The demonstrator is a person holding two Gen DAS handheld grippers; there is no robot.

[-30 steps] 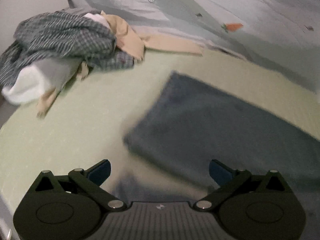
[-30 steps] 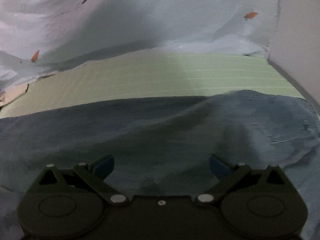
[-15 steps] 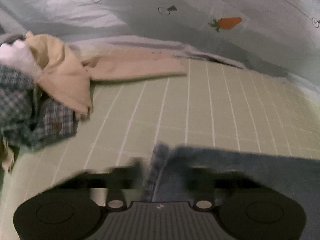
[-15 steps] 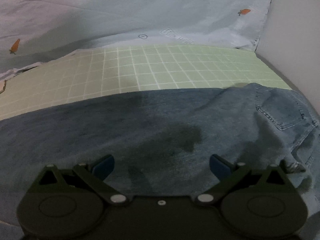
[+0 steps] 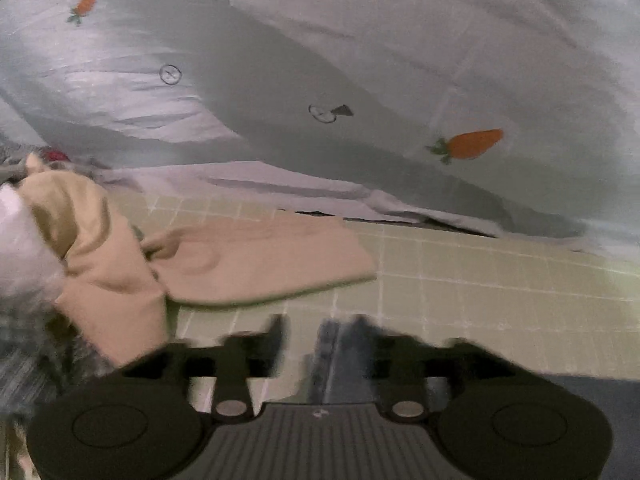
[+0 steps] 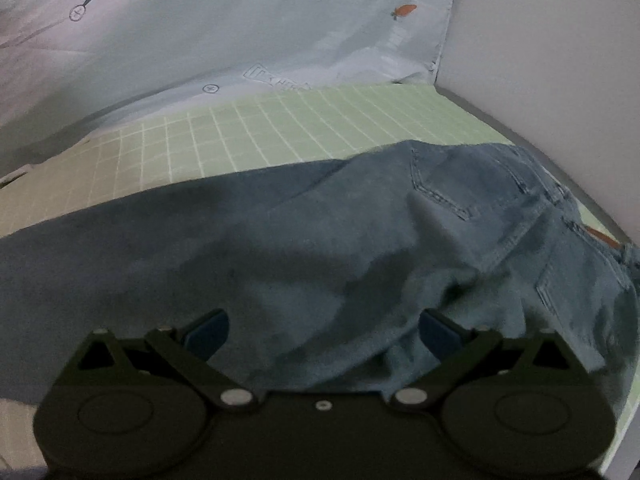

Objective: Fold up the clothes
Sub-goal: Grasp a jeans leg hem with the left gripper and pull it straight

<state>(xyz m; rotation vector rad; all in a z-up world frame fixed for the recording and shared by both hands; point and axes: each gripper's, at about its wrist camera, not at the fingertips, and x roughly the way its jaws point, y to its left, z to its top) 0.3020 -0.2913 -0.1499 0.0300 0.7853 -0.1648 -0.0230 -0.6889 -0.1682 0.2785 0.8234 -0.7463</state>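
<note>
Blue jeans (image 6: pixel 320 240) lie spread across the green checked bed sheet (image 6: pixel 280 128), with the waist and back pockets to the right. My right gripper (image 6: pixel 322 332) hovers over them, open, with only cloth beneath its blue pads. In the left wrist view the hem end of the jeans (image 5: pixel 336 356) sits between the blurred fingers of my left gripper (image 5: pixel 324 340). Its jaws are opening and stand apart from the denim edge.
A beige garment (image 5: pixel 260 260) lies on the sheet just beyond the left gripper. A pile of clothes with a plaid shirt (image 5: pixel 24 344) sits at the left. A pale quilt with carrot prints (image 5: pixel 360 60) is heaped along the back. A wall (image 6: pixel 540 60) bounds the right.
The left gripper closed on the jeans hem and carried it toward the beige garment; now its jaws have parted. The right view has shifted toward the jeans' waist and pockets.
</note>
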